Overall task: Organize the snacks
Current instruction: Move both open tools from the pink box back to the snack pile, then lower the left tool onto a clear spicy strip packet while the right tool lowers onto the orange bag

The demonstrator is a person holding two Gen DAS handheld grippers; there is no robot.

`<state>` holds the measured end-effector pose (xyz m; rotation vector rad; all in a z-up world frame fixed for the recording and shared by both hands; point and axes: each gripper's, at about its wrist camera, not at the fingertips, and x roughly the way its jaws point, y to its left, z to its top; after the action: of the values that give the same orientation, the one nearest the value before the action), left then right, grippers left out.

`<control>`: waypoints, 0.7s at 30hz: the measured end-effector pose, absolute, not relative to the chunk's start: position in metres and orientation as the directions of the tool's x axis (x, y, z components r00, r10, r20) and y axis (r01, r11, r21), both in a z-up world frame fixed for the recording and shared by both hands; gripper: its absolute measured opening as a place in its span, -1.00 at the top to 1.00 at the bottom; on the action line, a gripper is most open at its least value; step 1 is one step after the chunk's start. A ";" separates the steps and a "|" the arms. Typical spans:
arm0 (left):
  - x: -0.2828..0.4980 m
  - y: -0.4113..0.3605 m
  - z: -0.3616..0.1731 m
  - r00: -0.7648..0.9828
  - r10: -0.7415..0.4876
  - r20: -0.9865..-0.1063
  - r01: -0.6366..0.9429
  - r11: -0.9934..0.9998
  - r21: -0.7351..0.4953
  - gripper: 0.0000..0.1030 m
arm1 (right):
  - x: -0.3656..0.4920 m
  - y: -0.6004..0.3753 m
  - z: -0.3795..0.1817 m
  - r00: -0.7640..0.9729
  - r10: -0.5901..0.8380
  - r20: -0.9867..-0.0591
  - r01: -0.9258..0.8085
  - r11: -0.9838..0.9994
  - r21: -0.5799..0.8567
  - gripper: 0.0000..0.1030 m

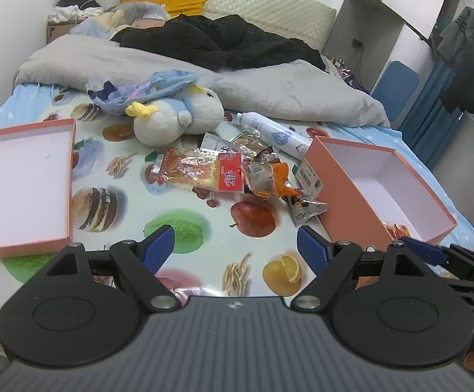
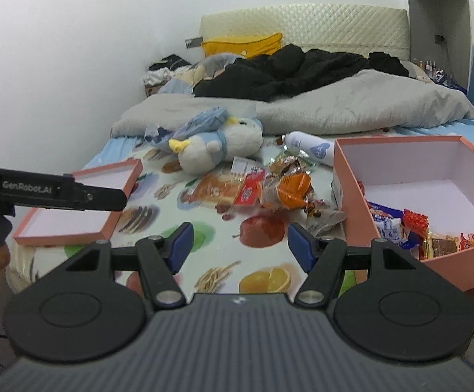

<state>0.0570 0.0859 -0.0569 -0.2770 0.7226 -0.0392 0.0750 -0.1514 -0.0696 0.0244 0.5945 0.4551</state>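
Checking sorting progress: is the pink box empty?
No. The pink box is open and holds several snack packets in its near corner.

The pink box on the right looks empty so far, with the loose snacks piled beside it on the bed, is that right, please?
Not quite: the pink box already holds several snacks in its near corner, as the right wrist view shows. The loose snacks are indeed piled beside it on the bed.

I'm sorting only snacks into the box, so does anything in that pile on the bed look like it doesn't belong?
Yes. A white spray bottle lies on its side behind the snack packets, beside the pink box. A plush bird lies toppled just behind the pile. Neither is a snack.
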 end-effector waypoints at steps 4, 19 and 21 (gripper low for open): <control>0.060 0.088 -0.064 0.754 -0.110 -0.647 -0.073 0.966 -0.250 -0.66 | 0.079 -0.148 -0.071 0.719 0.429 -0.547 -0.432 0.892 0.131 -0.28; 0.126 0.127 -0.120 0.713 -0.076 -0.697 -0.201 0.930 -0.307 -0.69 | 0.137 -0.129 -0.109 0.676 0.413 -0.611 -0.439 0.891 0.117 -0.50; 0.143 0.131 -0.130 0.705 -0.077 -0.705 -0.203 0.930 -0.305 -0.69 | 0.150 -0.124 -0.117 0.678 0.410 -0.610 -0.447 0.889 0.101 -0.56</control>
<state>0.1430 0.1309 -0.1305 -0.3789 0.7896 0.0722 0.1498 -0.1245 -0.1165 -0.0578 0.6702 0.4815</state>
